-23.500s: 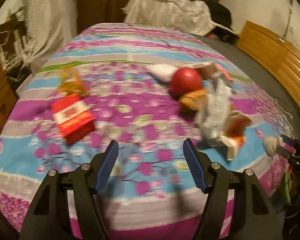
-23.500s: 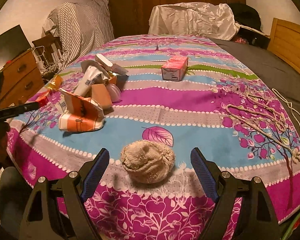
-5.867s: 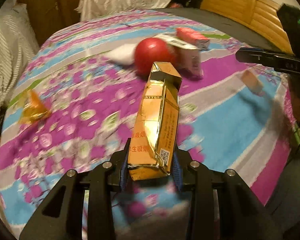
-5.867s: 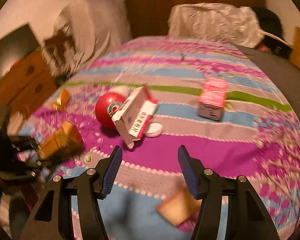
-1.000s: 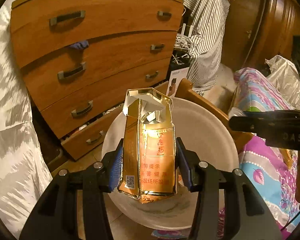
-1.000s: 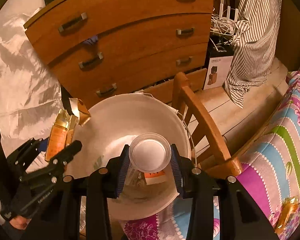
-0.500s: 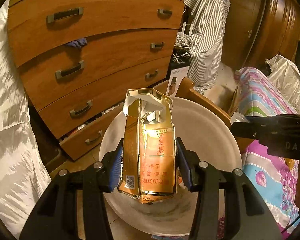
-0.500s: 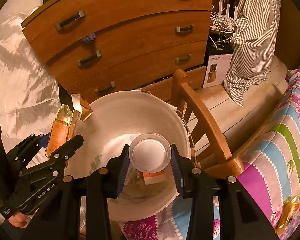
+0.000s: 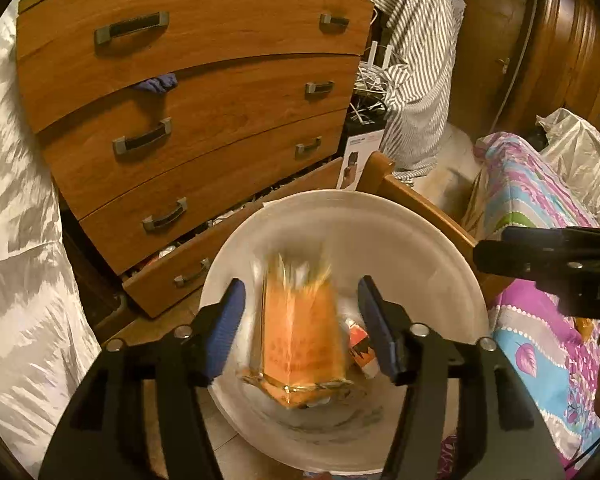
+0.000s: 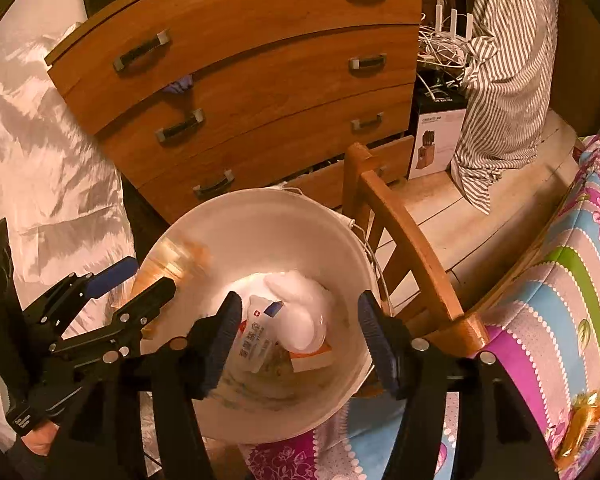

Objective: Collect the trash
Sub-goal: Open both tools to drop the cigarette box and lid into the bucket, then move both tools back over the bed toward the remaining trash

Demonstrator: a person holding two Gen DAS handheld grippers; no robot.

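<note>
The round white plastic bucket [image 10: 352, 240] is open from above, its mouth wide. Behind the bucket stands a brown wooden chest of drawers [image 10: 260, 80], its bottom drawer pulled out toward the rim. A wooden chair frame [image 10: 400, 232] crowds the bucket's right side, touching the rim.

We see a white bucket [image 9: 428, 248], smooth plastic w/ scuffed matt inside, below both sets of fingers. Gold carton [image 9: 300, 332] between left fingers: glossy foil-look card, blurred. White lid [image 10: 300, 312] between right fingers: plastic-looking, blurred. Finger pads [image 9: 228, 320] ribbed blue, frames matt black. Dresser [image 9: 204, 92] beyond: varnished wood, brushed-metal handles. Floral bedspread [image 10: 572, 304] right of fingers: cloth.
</note>
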